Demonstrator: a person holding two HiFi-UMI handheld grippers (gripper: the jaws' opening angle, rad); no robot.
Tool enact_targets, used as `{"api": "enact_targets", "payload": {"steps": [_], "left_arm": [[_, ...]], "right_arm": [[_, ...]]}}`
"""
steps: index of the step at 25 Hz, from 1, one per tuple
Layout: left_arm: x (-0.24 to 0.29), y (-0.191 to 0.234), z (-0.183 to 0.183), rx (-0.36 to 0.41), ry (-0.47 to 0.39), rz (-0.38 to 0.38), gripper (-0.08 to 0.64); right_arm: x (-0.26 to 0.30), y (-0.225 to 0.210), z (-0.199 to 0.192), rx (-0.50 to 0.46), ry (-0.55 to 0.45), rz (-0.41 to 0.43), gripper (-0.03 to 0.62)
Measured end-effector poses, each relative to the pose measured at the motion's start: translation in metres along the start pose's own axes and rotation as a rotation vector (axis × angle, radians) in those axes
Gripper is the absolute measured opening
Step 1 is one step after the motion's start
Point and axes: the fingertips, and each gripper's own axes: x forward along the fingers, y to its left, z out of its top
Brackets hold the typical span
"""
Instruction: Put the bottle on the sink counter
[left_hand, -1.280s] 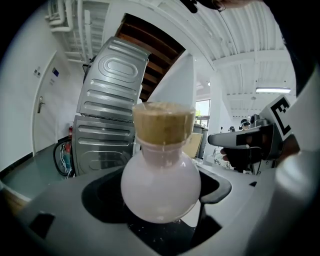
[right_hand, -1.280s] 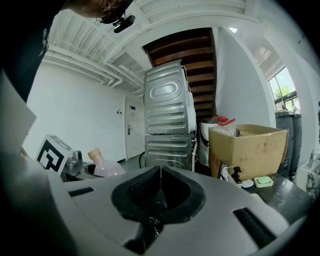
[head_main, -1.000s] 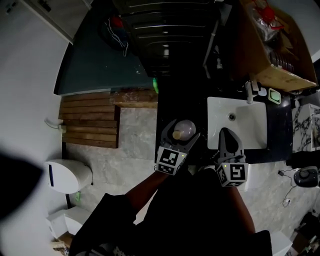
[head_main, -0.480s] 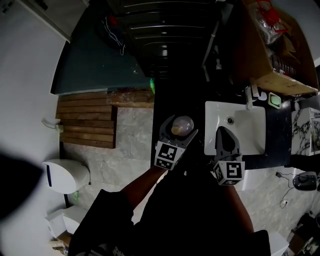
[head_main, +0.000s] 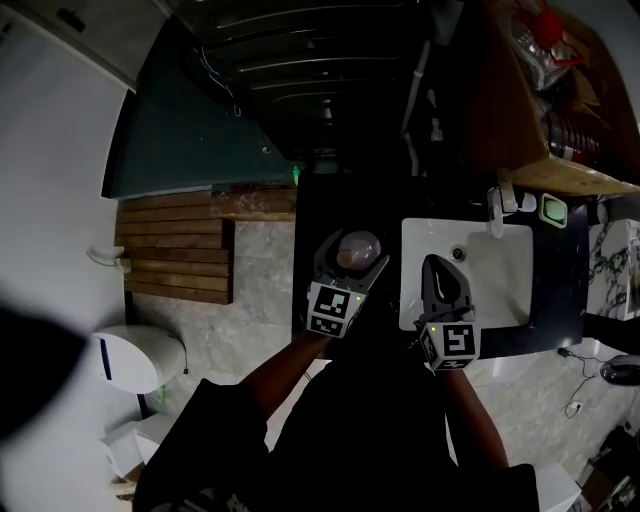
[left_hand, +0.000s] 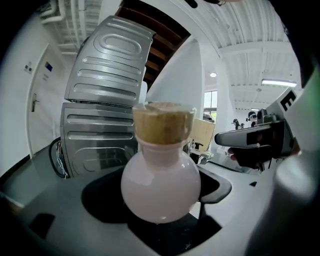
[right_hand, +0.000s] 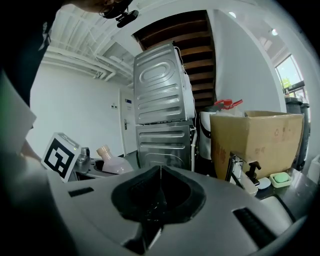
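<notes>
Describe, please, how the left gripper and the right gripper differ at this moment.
The left gripper is shut on the pink, cork-stoppered bottle; the right gripper has its fingers pressed together on nothing. In the head view, the left gripper is over the dark counter, while the right gripper is over the left part of the white sink. Both point away from the person.
</notes>
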Motion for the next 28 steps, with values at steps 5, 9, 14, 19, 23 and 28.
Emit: {"api": "enact_targets", "payload": {"steps": [5,9,14,19,23,28], "left_arm": [[0.029,0.0,0.0,0.015,0.027,-0.003,0.39],[0.058,-0.001,-0.001,0.012,0.045,-0.008,0.39],[0.091,0.0,-0.005,0.024,0.058,-0.025,0.39],[0.122,-0.001,-0.008,0.042,0.073,-0.049,0.39],[0.148,0.004,-0.012,0.055,0.085,-0.053,0.39],[0.172,0.008,-0.022,0.072,0.12,-0.061,0.39]], "right_arm": [[0.019,-0.017,-0.003,-0.002,-0.014,0.007,0.04],[0.033,-0.036,-0.006,0.002,-0.004,0.004,0.04],[0.049,-0.054,-0.007,0.018,-0.008,-0.002,0.04],[0.055,-0.066,-0.026,0.034,0.032,-0.005,0.04],[0.065,-0.069,-0.031,0.034,0.046,0.003,0.04],[0.079,-0.078,-0.036,0.041,0.051,-0.003,0.04]]}}
